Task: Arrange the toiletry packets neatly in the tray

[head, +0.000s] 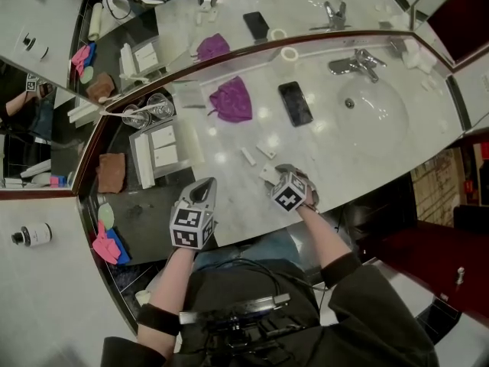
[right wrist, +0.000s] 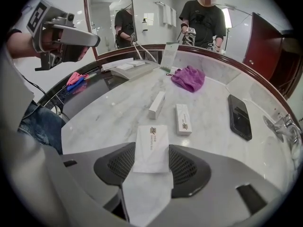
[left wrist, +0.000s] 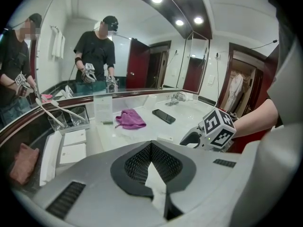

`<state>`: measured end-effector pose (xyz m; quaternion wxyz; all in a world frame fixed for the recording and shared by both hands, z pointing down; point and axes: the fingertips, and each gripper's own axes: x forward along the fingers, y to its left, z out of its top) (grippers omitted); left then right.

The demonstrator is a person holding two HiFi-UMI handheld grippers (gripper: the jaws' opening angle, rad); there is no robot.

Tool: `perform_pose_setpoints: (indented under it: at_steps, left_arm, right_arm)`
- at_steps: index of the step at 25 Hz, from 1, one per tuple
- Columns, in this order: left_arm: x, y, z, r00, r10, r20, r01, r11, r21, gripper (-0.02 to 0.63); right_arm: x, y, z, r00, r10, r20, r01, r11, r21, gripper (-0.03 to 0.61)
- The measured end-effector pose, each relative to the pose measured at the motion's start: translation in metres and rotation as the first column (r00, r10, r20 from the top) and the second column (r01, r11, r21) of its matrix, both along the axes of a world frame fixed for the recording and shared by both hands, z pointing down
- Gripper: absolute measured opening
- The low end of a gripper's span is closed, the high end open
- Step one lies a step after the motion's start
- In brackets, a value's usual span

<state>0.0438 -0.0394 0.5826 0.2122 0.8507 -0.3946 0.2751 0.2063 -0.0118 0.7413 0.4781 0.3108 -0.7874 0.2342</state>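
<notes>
Right gripper (right wrist: 151, 161): jaws clamped edge-on across a flat white packet (right wrist: 152, 147) lying on the counter (right wrist: 106, 115) near its front edge, well apart from the tray (head: 144, 168); left gripper (head: 202, 187): jaws clenched on nothing. Risk, as I judge it: the thin packet may buckle or slide from my pads on lifting, then drop off the edge. Surface: pale glossy marble; room: bathroom, mirror (right wrist: 108, 25) behind, sink (head: 376, 112) at right.
</notes>
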Motion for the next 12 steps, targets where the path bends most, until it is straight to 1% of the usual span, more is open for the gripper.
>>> perform_pose_setpoints:
  at_steps: [2, 6, 12]
  left_arm:
    - [-0.005, 0.001, -0.003, 1.0, -0.007, -0.007, 0.007, 1.0, 0.006, 0.002]
    - [-0.018, 0.005, -0.009, 0.999, -0.02, -0.027, 0.02, 1.0, 0.02, 0.002]
    - [-0.048, 0.01, -0.02, 0.997, -0.047, -0.053, 0.049, 0.998, 0.035, 0.002]
  right_arm:
    - [-0.003, -0.002, -0.01, 1.0, 0.014, 0.009, -0.014, 1.0, 0.022, 0.238]
    - [-0.019, -0.002, -0.033, 0.997, 0.047, 0.064, -0.05, 0.998, 0.045, 0.238]
    - [-0.057, -0.01, -0.09, 0.987, 0.066, 0.145, -0.084, 0.99, 0.115, 0.236]
